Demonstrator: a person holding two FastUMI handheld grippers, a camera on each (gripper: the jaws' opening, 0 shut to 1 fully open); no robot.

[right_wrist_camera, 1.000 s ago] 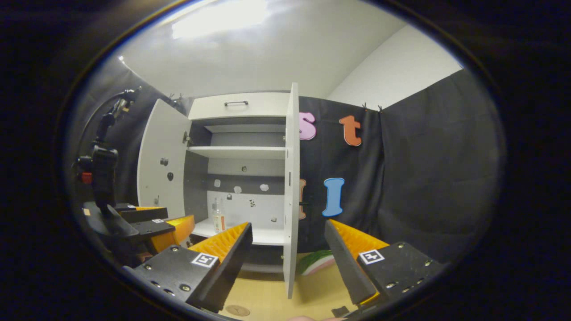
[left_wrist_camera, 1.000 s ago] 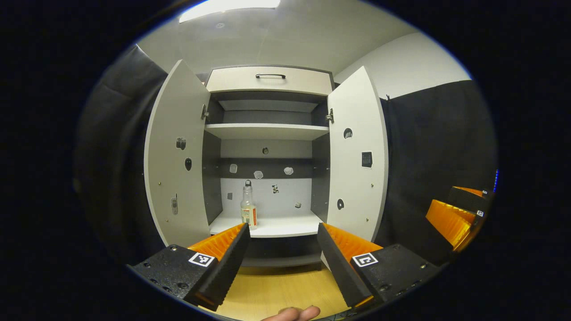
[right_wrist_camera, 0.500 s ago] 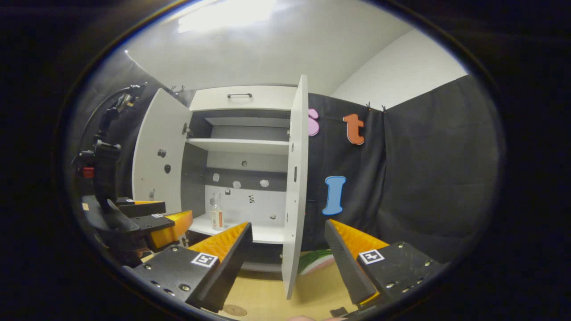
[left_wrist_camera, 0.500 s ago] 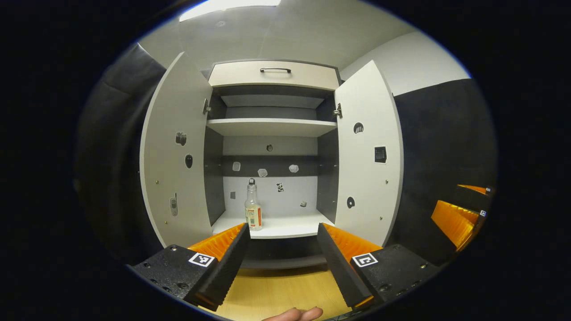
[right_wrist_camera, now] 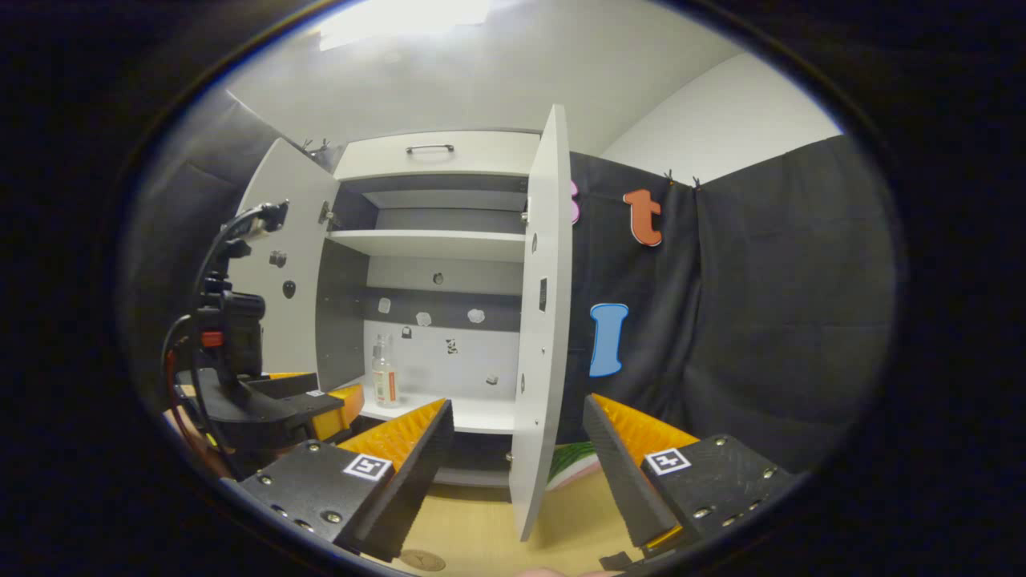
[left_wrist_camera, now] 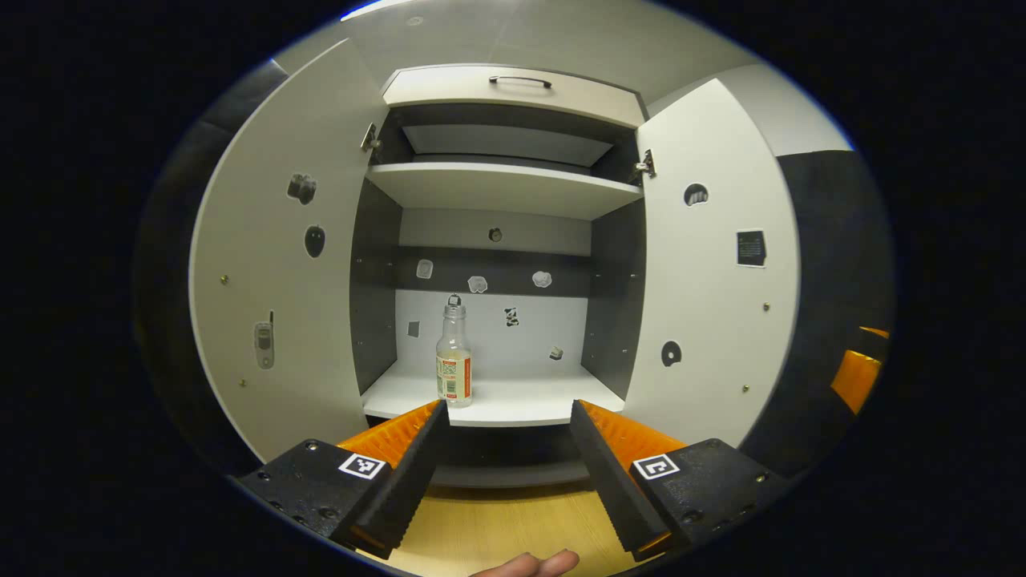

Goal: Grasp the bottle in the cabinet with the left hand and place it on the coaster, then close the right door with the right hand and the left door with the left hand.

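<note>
Left gripper (left_wrist_camera: 506,413) and right gripper (right_wrist_camera: 517,413) face the open cabinet (left_wrist_camera: 497,184), jaws apart; bottle (left_wrist_camera: 454,365) stands upright on its lower shelf.

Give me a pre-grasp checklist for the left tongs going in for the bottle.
1. Left tongs open: ok.
2. Bottle upright on the lower shelf: ok.
3. Both cabinet doors, left door and right door, swung open: ok.
4. Bottle centred between the fingers: not ok, it sits by the left finger.
5. Right tongs open, outside the cabinet: ok.
6. Coaster free on the table: cannot tell, only its edge shows.
</note>
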